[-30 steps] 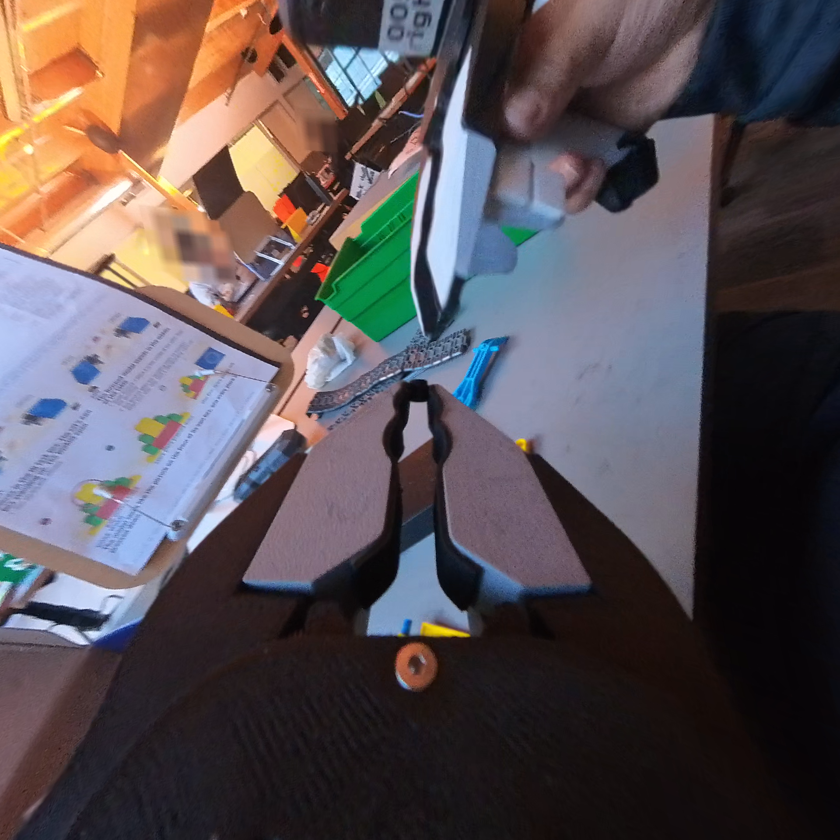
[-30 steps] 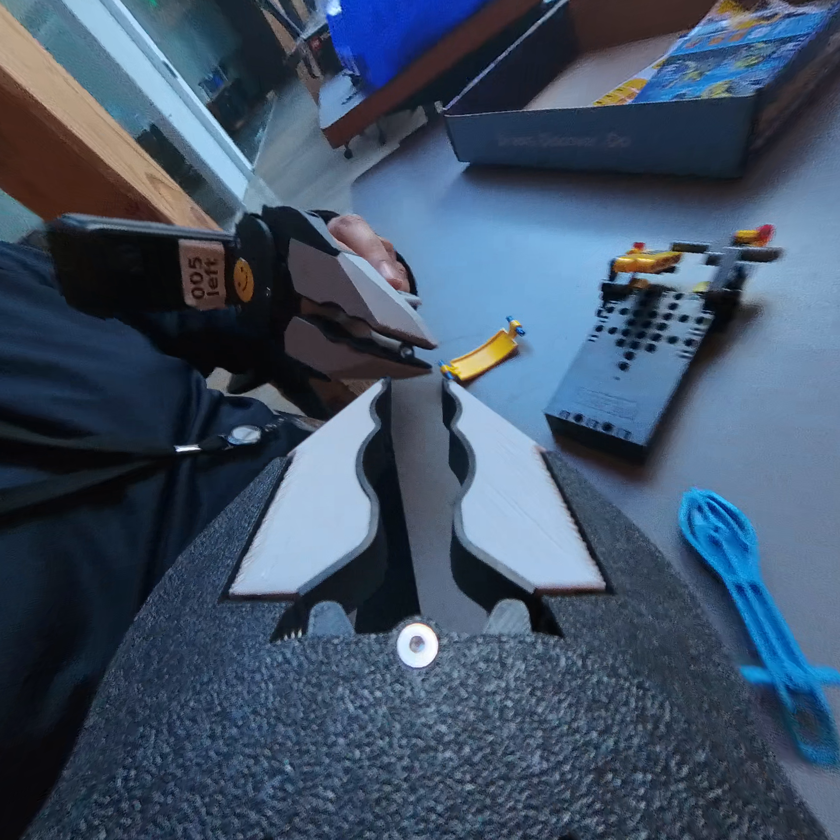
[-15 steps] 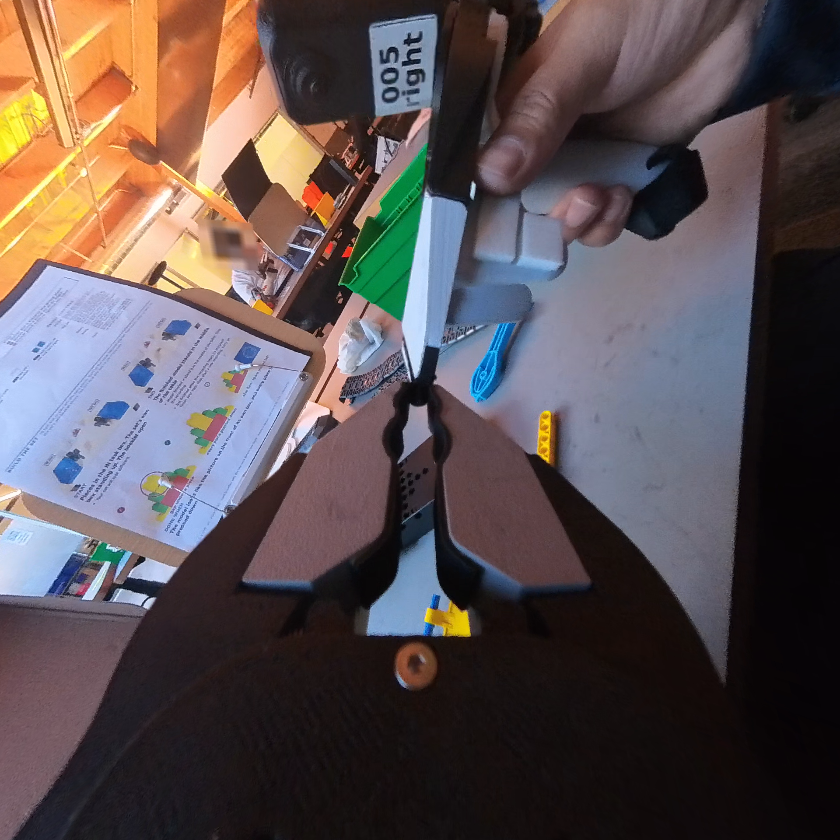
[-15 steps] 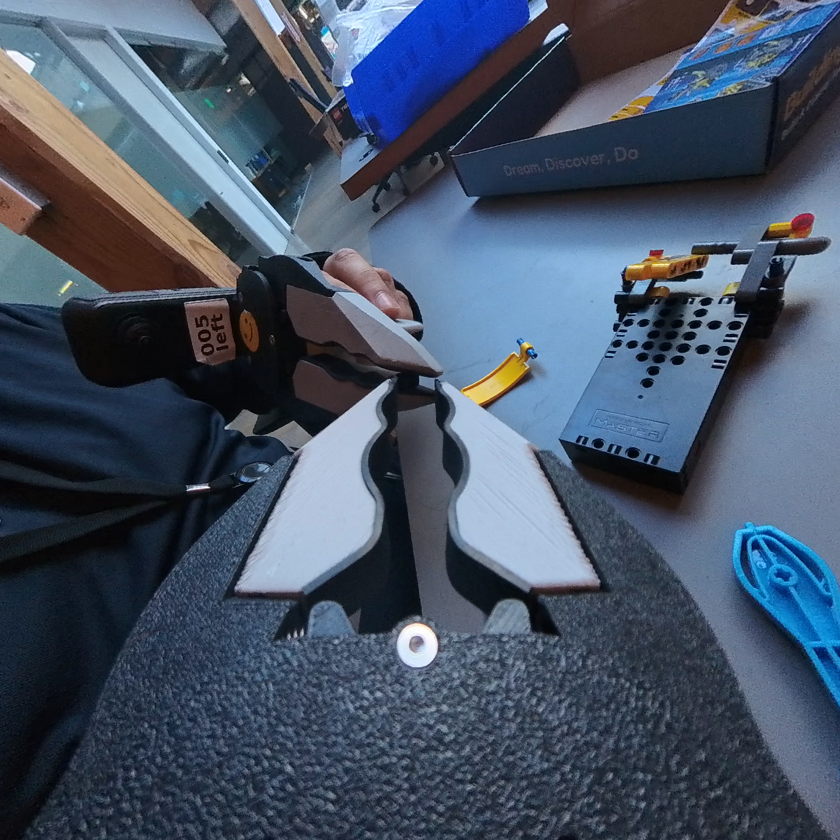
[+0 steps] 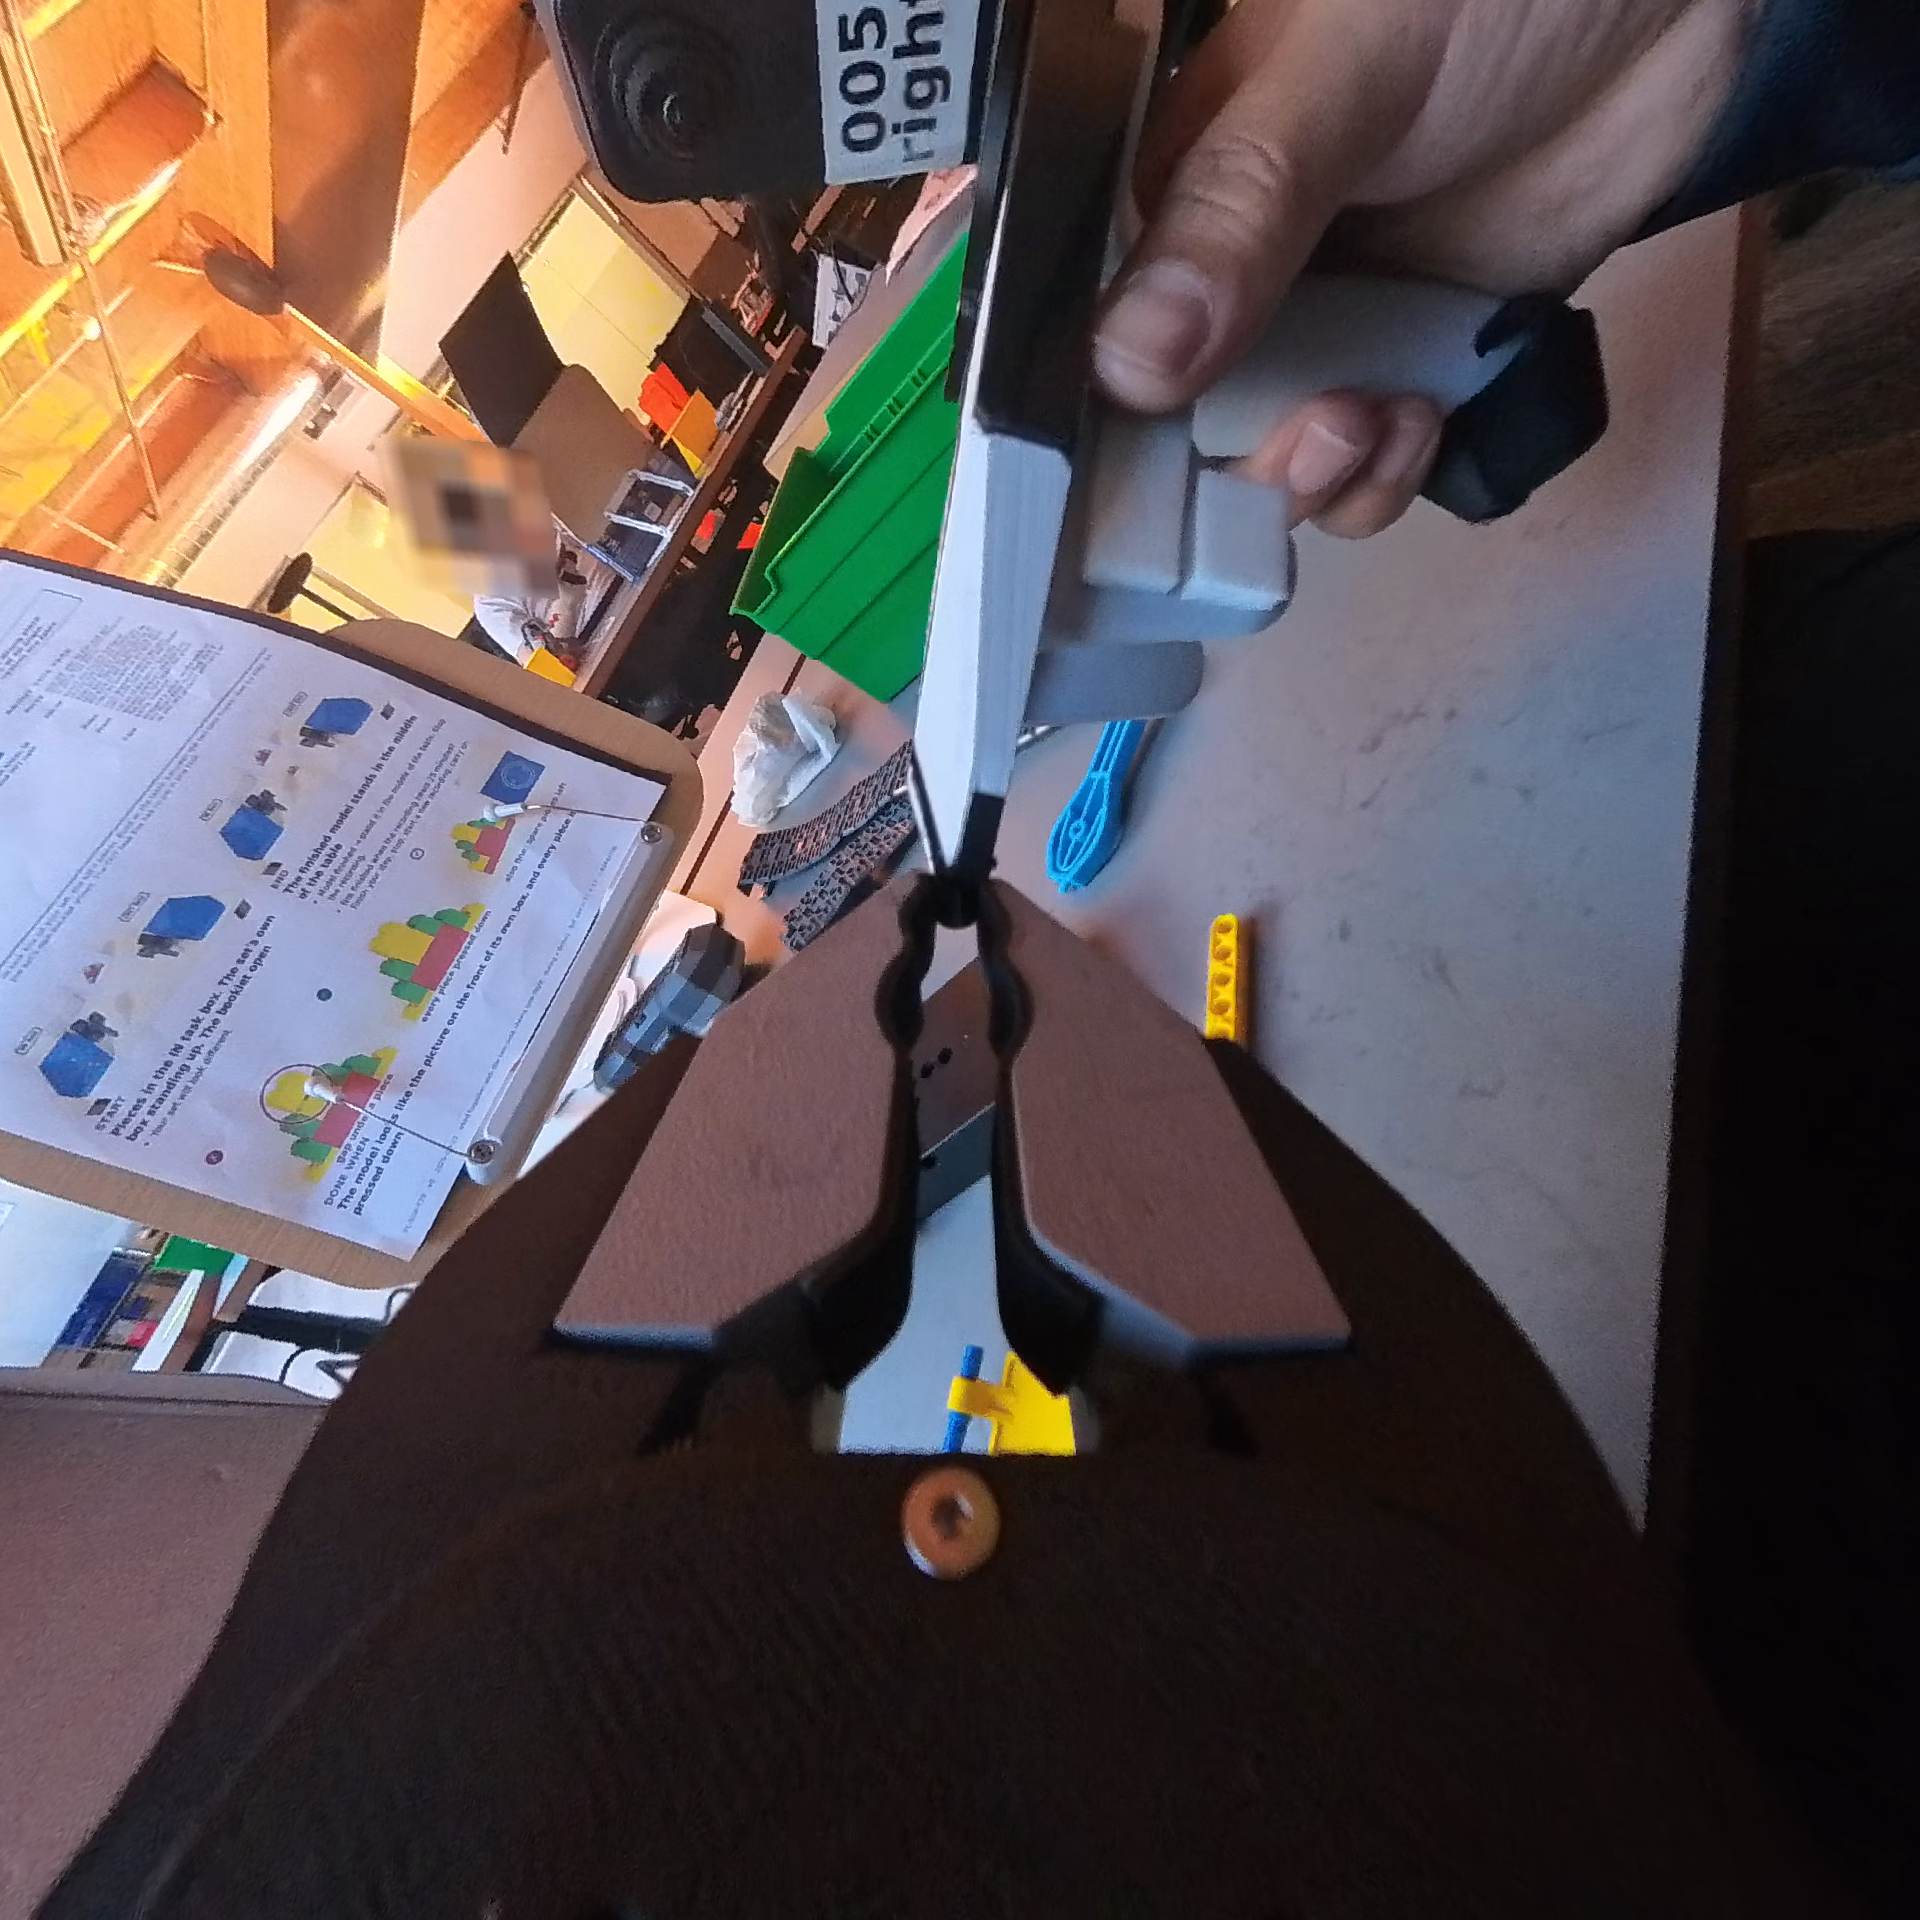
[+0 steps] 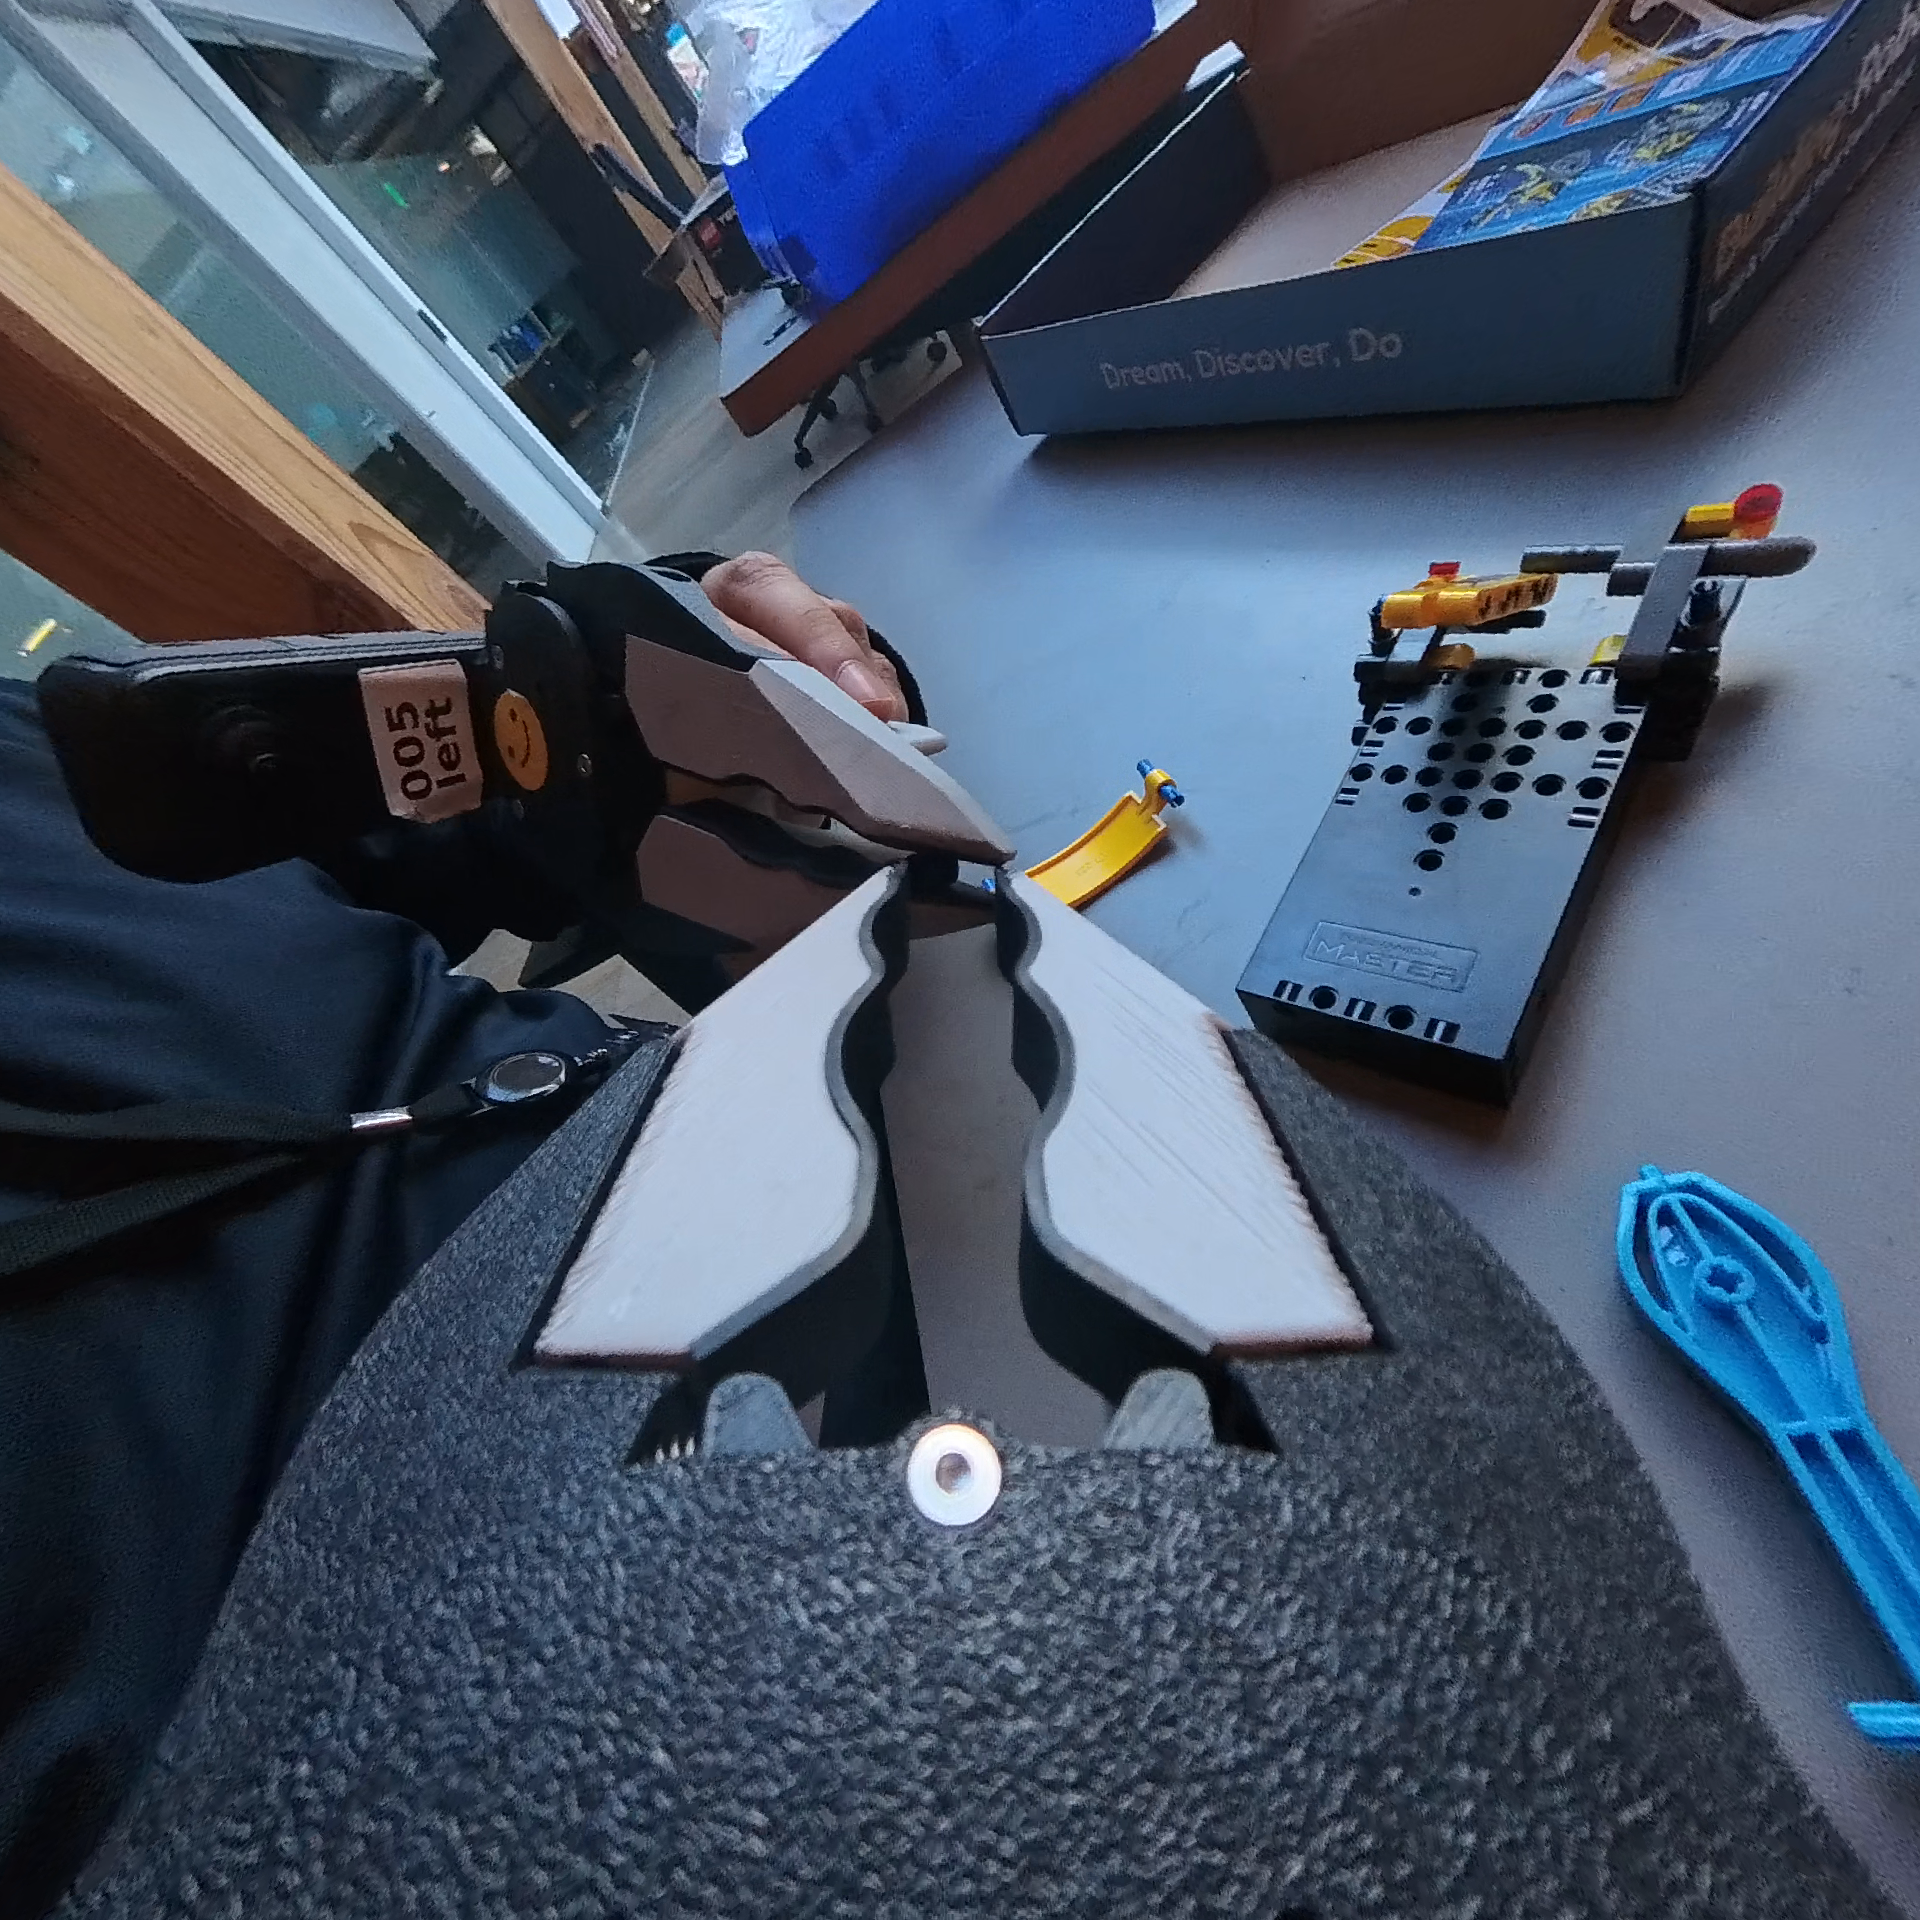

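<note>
My left gripper [image 5: 953,902] is shut on a small black piece [image 5: 951,916] pinched at its very tips. My right gripper [image 6: 948,881] meets it tip to tip, its jaws narrowed around the same piece [image 6: 935,871]. In the left wrist view the right gripper [image 5: 961,852] comes down edge-on from above, held by a hand. In the right wrist view the left gripper [image 6: 961,854] comes in from the left. Both are held above the grey table [image 6: 1091,623]. A yellow curved part [image 6: 1101,847] with a blue pin lies just beyond the tips.
A black perforated base plate [image 6: 1455,862] carrying a yellow and grey assembly lies to the right. A blue plastic tool [image 6: 1766,1382], a yellow beam [image 5: 1226,977], black track links [image 5: 831,831], an open box [image 6: 1351,364], green bins [image 5: 862,540] and an instruction board [image 5: 312,904] surround the work area. The grippers are tip to tip, or close to it.
The two grippers have come together until their tips meet. The right gripper's jaws have narrowed slightly. The left gripper has stayed shut on the small piece.
</note>
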A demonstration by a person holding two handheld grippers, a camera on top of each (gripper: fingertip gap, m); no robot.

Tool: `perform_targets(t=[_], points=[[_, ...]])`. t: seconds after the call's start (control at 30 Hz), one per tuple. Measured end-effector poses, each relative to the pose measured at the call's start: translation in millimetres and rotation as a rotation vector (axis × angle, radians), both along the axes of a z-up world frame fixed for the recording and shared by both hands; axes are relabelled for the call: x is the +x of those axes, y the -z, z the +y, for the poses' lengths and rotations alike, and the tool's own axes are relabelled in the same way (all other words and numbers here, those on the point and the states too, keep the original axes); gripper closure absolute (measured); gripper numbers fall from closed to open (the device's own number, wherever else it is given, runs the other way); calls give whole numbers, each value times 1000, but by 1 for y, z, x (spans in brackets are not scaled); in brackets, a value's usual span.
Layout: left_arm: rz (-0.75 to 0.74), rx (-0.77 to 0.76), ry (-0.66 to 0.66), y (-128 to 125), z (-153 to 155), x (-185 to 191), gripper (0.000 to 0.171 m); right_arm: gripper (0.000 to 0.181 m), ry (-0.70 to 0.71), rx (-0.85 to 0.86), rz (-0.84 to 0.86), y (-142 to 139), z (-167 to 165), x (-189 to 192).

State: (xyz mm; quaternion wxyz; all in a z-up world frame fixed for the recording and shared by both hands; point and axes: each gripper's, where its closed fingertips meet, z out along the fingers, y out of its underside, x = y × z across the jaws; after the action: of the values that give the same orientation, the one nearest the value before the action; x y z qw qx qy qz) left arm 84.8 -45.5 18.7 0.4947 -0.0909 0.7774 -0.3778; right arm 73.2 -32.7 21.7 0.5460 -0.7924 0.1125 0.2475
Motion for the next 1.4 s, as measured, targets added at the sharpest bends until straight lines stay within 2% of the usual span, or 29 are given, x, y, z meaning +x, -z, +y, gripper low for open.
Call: perform_targets(t=[0.17, 0.23, 0.27, 0.33, 0.57, 0.67, 0.8, 0.87, 1.0, 1.17, 1.4], points=[[9, 13, -11, 3, 2, 1, 166, 166, -6, -4, 18, 2, 0, 0], [12, 20, -11, 4, 2, 2, 167, 145, -52, 14, 53, -2, 0, -8], [14, 24, -14, 5, 2, 2, 166, 146, -58, 13, 60, -2, 0, -9], [16, 33, -19, 7, 2, 3, 166, 164, -21, 4, 20, 1, 1, -4], [30, 28, -26, 7, 3, 3, 167, 164, 0, 2, 49, 5, 3, -1], [22, 58, -32, 11, 3, 4, 167, 158, 3, -11, 49, 8, 4, -2], [-9, 149, -67, 17, 5, 7, 167, 163, 22, -36, 15, 15, 5, 1], [-8, 166, -75, 19, 6, 7, 167, 176, 12, -11, 31, 12, 6, -2], [-18, 180, -112, 19, 10, 11, 164, 176, 32, -1, -6, 13, 9, 0], [28, 134, -100, 21, 11, 12, 167, 176, 24, 9, 49, 14, 9, 0], [16, 152, -101, 24, 10, 13, 167, 181, 14, 5, 7, 14, 5, 1]])
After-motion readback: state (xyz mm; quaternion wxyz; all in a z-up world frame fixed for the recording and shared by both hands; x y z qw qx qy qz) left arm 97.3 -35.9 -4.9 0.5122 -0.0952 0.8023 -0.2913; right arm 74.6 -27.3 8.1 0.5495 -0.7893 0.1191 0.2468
